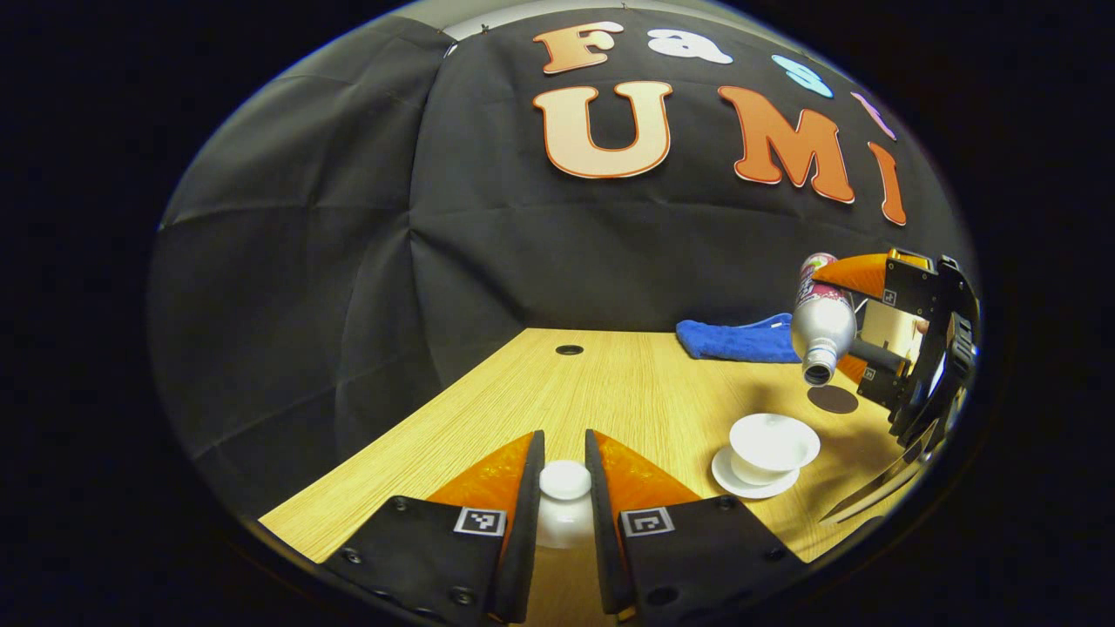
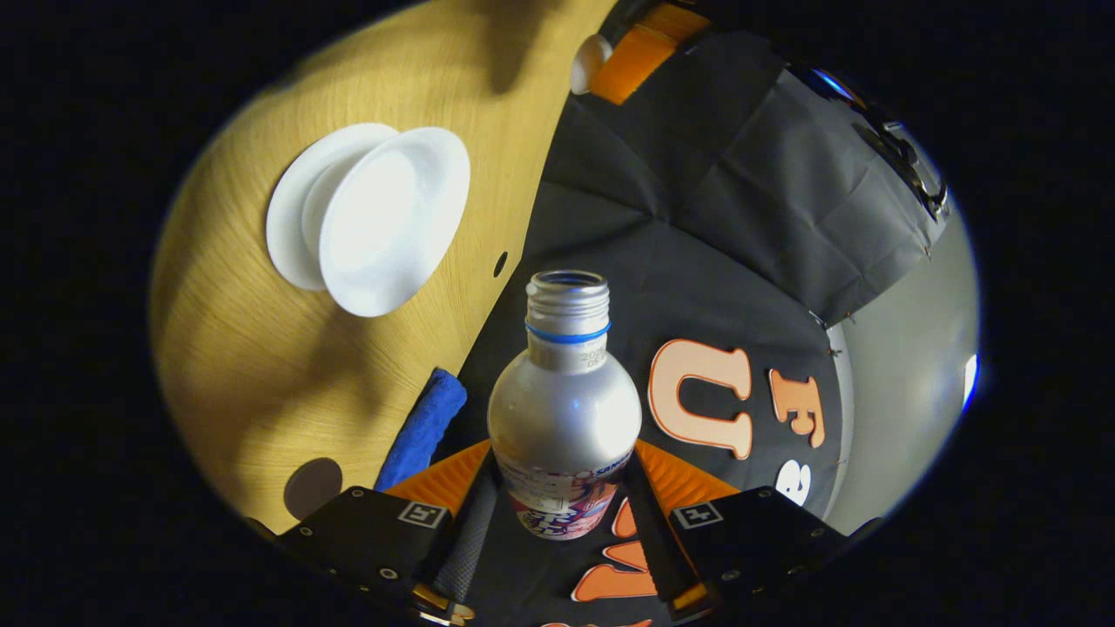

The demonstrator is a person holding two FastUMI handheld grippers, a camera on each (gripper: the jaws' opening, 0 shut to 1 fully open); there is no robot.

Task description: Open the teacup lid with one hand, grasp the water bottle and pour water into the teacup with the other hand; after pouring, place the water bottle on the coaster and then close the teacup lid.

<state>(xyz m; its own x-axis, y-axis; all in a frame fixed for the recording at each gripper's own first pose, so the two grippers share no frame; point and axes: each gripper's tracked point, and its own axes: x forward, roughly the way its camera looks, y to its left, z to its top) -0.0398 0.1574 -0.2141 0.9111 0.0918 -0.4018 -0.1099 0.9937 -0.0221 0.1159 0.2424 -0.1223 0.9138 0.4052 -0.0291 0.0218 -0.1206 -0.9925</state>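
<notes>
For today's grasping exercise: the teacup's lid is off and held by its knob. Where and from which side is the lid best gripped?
By the round knob on top of the lid, from above, one finger each side. It stands proud and narrow, as the left gripper shows.

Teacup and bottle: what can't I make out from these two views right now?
- Teacup inside: rim angle in left gripper view and glare in right gripper view hide any water level.
- Water bottle base: covered by the right gripper.
- Lid lower part: hidden between the left gripper fingers.
- Any pouring stream: too fine to see.
</notes>
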